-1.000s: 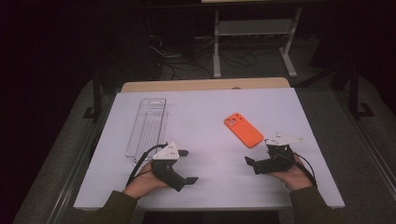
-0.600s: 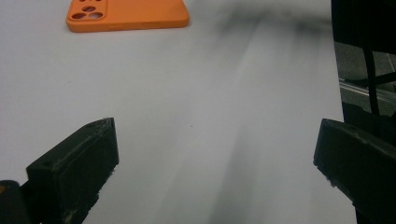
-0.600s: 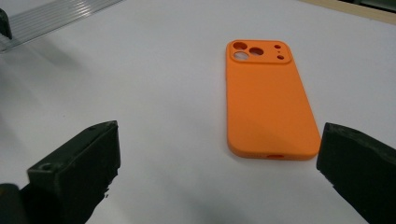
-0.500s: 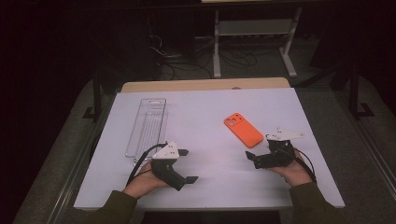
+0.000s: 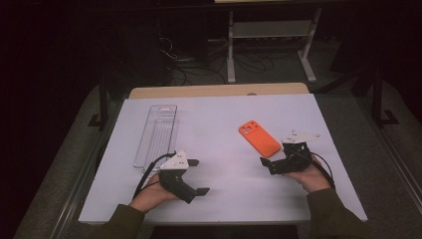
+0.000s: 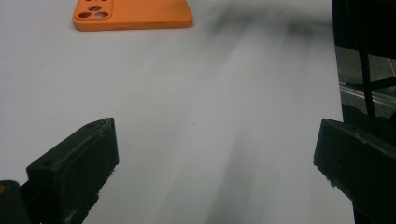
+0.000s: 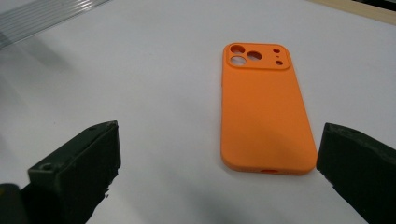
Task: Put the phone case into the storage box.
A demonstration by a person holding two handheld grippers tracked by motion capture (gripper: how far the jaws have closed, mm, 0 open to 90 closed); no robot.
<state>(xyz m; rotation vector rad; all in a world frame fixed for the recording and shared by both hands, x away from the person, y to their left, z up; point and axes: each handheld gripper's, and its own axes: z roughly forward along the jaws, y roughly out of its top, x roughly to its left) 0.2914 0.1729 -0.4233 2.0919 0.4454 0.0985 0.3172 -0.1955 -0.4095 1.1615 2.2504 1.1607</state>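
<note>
**Ana:** Right of centre in the high view, the orange phone case (image 5: 258, 139) lies flat on the white table (image 5: 219, 119), camera cut-outs toward the far side. The right gripper (image 5: 267, 166) sits just beside its near end, fingers spread wide with nothing between them.

**Ben:** And the left gripper (image 5: 196, 177)?

**Ana:** Lower left of centre, also wide open and empty, well apart from the case. In the left gripper view the case (image 6: 132, 14) shows at the top left.

**Ben:** What could go wrong from here?

**Ana:** I judge the case is thin and lies flush, so fingers closing from above may skid off its rim or push it along the smooth table instead of lifting it. In the right gripper view the case (image 7: 265, 109) sits toward the right finger (image 7: 357, 165), not centred, so one finger could touch first and spin it.

**Ben:** Room to move?

**Ana:** Plenty of bare table between the grippers. The clear tray (image 5: 157, 134) lies at upper left, well apart. The table's right edge is near the right hand, which limits sliding that way.
</note>
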